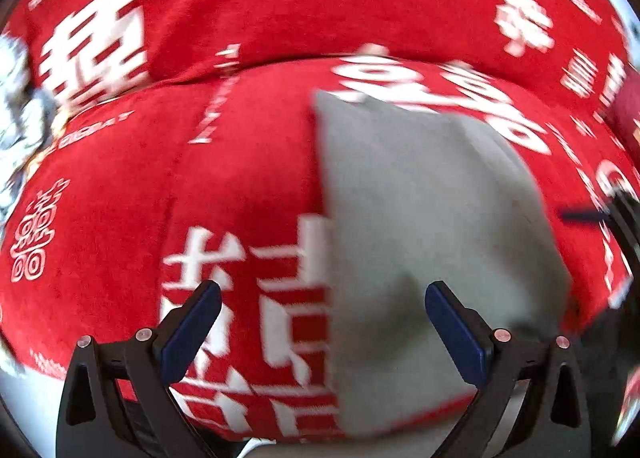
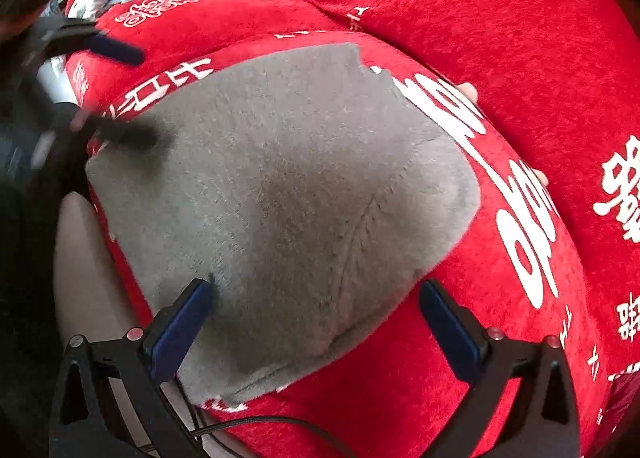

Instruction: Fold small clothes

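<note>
A red cushion (image 2: 500, 57) with white characters fills both views, and it is rounded, not flat. This is the first danger: a fold made on such a curved, soft surface can slide or open again, I think.

On the cushion lies the grey garment (image 2: 280, 185), the small cloth to fold. It looks already doubled, with a seam running across it, and its near corner hangs close to the cushion edge. If one side is pulled too far, the whole piece may slip off that edge.

The right gripper (image 2: 316, 322) hovers over the near part of the garment with its fingers spread apart and nothing between them. The left gripper (image 1: 324, 322) is also spread wide and empty, above the garment's left border. The left view is blurred, so a pinch now could catch the cushion cover together with the cloth.
</note>
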Demonstrator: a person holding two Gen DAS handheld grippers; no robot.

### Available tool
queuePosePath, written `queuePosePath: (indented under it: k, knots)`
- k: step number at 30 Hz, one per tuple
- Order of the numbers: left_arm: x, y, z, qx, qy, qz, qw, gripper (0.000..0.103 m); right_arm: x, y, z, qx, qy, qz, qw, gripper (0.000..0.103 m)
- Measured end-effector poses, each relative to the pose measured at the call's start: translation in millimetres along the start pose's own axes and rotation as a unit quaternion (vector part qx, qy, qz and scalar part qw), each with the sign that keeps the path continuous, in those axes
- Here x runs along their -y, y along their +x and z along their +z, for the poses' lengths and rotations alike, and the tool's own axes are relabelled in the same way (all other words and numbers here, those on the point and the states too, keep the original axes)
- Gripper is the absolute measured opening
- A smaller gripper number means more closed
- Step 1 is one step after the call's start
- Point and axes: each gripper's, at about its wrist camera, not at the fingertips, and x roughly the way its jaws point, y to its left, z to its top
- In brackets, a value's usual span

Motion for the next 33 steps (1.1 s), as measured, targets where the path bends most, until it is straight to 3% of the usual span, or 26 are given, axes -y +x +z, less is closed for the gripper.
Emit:
queuePosePath:
  k: [2, 5, 10, 15, 18, 21, 26, 27, 33]
  knots:
    - [-12, 16, 7, -0.014, -0.019, 0.019, 0.9995, 0.103, -4, -2, -1, 0.002, 0.004, -0.002, 1.000, 0.103]
    - [-16, 32, 6, -0.018, -0.021, 0.015, 0.9995, 0.103, -10, -4, 0, 0.010, 0.014, 0.005, 1.000, 0.103]
    - [-9, 21, 7, -0.013, -0.001, 0.037, 0.9992, 0.103, -18, -5, 3, 0.014, 0.025, 0.005, 1.000, 0.103]
    - [7, 1, 5, 0.003, 0.016, 0.021, 0.9997, 0.103, -15, -18, 5, 0.038, 0.056, 0.014, 0.998, 0.103]
    - [12, 19, 3, -0.017, 0.027, 0.060, 0.9977, 0.103, -17, -17, 9, 0.045, 0.058, 0.025, 0.997, 0.103]
    - [7, 23, 1, -0.019, -0.001, 0.040, 0.9990, 0.103, -24, -9, 12, 0.045, 0.052, 0.058, 0.996, 0.103]
    - [10, 18, 3, -0.020, 0.009, 0.047, 0.9986, 0.103, -16, 0, 10, 0.043, 0.076, 0.092, 0.992, 0.103]
    - [11, 15, 3, -0.020, 0.006, 0.048, 0.9986, 0.103, -13, -4, 10, 0.043, 0.085, 0.092, 0.991, 0.103]
    - [29, -10, 1, -0.002, 0.016, 0.023, 0.9996, 0.103, -10, -34, 6, 0.042, 0.087, -0.004, 0.995, 0.103]
